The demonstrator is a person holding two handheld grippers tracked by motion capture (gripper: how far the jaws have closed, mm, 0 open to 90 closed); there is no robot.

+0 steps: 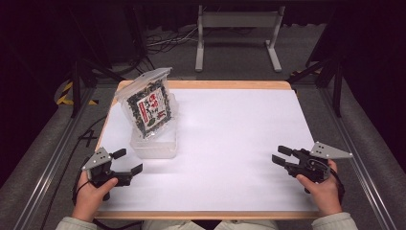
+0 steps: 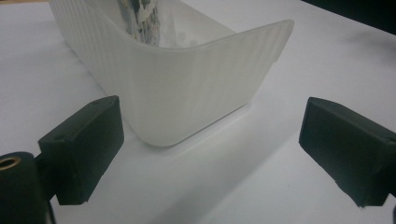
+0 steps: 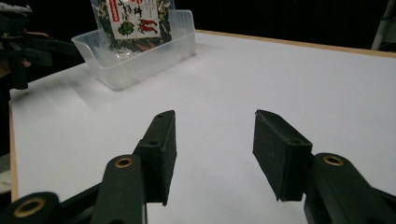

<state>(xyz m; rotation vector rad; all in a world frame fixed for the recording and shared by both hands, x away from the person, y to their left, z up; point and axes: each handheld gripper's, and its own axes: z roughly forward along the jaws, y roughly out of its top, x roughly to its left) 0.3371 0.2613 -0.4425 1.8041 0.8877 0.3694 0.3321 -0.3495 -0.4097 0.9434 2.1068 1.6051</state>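
Standing upright in a clear plastic bin on the left half of the table, a printed snack bag leans back a little, its sealed top well above the bin's rim. The bin sits on the white table surface, closer to the person's left side.

The left gripper rests low near the table's near-left corner, held in the person's left hand. Its fingers are spread wide apart and hold nothing. From the left gripper view the bin's rounded corner lies just ahead of the fingers, roughly between them but not touching either one; the bag's dark contents show through the bin's wall farther back.

The right gripper sits well apart on the right side of the table, in the person's right hand. Its fingers are also apart and empty, pointed across bare table. In the right gripper view the bin and the bag stand far off, up and to the left of the fingers.
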